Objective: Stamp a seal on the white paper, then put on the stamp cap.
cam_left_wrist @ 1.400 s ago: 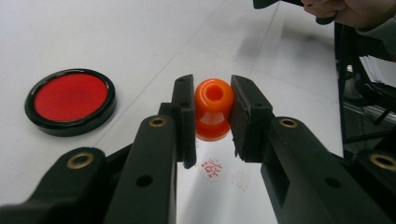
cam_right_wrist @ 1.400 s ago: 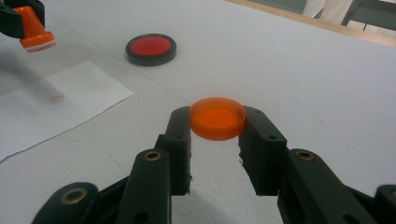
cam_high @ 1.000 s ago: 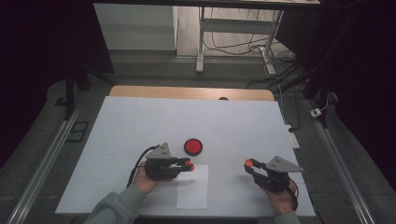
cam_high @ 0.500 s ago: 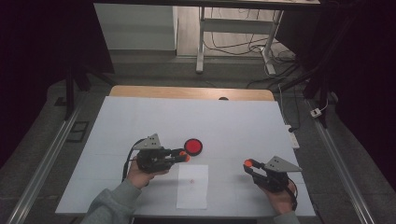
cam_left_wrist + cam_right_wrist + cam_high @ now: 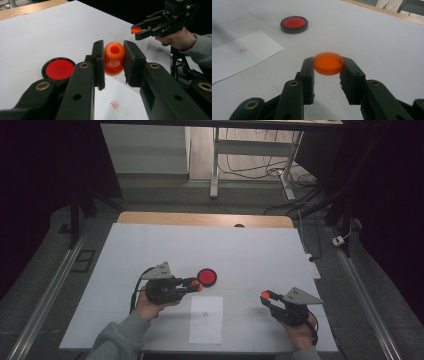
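- Stamping job: left hand-held gripper (image 5: 113, 62) is clamped on the orange stamp (image 5: 114, 58), up off the surface between the red ink pad (image 5: 206, 277) and the paper (image 5: 206, 320)
- right hand-held gripper (image 5: 327, 72) is pinching the orange cap (image 5: 328, 63), parked well off to the side
- paper has a red mark (image 5: 114, 105), so I'd aim for blank space, come straight down, press evenly without sliding

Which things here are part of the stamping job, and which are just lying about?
In the job:
orange plastic stamp in left tongs
orange round cap in right tongs
round red ink pad
white paper sheet

Lying about:
white plug and cables on floor
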Demonstrator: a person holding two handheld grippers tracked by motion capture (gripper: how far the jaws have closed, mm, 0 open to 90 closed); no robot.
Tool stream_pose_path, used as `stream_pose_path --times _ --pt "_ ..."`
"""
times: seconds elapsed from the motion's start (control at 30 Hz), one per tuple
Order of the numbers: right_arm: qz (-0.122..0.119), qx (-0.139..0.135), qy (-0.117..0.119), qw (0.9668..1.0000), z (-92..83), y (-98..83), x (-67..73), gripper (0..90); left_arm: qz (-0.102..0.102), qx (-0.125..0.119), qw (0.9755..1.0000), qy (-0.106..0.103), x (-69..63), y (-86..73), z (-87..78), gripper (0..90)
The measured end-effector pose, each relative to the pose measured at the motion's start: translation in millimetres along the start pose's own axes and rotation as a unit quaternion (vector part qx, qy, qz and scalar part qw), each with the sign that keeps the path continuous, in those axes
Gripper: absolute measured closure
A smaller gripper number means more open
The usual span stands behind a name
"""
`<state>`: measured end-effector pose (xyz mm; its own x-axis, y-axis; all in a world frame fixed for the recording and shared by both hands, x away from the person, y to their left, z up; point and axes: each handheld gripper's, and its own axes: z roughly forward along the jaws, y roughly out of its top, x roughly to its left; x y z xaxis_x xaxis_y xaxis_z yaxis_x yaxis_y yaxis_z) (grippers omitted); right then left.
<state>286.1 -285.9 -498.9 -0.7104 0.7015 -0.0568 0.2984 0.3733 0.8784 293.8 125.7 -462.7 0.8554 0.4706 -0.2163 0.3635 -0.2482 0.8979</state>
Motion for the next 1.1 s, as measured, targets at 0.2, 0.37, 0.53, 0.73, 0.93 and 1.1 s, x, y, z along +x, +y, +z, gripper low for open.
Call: stream_pose_path --times 0.2,0.37,0.53,0.73,0.93,1.1 --pt "0.000 -0.002 0.001 1.0000 0.6 0.3 0.9 64.5 0.004 0.003 1.0000 0.004 -1.0 0.4 1.0 71.8" --pt "-0.003 -0.001 0.002 1.0000 0.9 1.6 1.9 64.5 0.007 0.003 0.9999 0.007 -1.1 1.1 0.7 71.8" --pt "-0.003 -0.002 0.003 1.0000 2.4 2.3 2.6 64.5 0.010 0.008 0.9999 0.010 -0.9 0.5 1.4 71.7" --pt "-0.006 -0.003 0.007 1.0000 3.9 3.7 5.4 64.5 0.011 0.008 0.9999 0.010 -1.6 0.4 2.2 71.7" --pt "-0.010 -0.003 0.012 0.9999 6.9 5.4 8.3 64.5 0.011 0.009 0.9999 0.010 -1.1 0.1 2.4 71.7" --pt "-0.012 -0.008 0.018 0.9997 10.3 6.7 11.6 64.5 0.012 0.011 0.9998 0.012 -1.0 -0.4 2.6 71.7"
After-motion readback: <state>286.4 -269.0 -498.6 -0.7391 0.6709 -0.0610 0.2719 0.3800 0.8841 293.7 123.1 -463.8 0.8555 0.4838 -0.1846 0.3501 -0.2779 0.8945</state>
